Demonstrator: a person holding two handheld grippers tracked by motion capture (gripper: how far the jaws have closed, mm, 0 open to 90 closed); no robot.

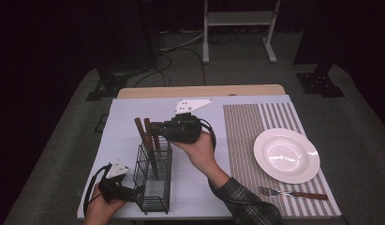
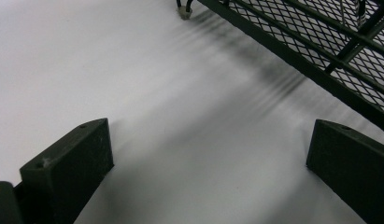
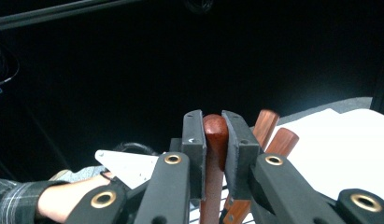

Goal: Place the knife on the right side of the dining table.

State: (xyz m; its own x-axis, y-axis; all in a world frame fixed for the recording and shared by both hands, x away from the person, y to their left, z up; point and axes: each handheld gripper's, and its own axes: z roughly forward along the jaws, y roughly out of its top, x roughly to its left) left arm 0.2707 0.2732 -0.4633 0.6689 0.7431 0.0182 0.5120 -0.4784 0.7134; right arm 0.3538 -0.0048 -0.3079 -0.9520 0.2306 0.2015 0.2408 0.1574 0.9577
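Fingers [image 3: 213, 140] of the right gripper pinch one handle [image 3: 215, 135] in the rack [image 1: 152, 180] near the tabletop's front-left corner, left fingers [image 2: 73, 158] spread; fork [image 1: 293, 192] already set.

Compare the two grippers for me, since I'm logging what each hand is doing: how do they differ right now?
The left gripper is open and holds nothing; the right gripper is shut on a wooden handle. The left gripper sits low over the white table beside the wire basket; the right gripper is raised above the basket's top. Both are black, two-jawed and hand-held.
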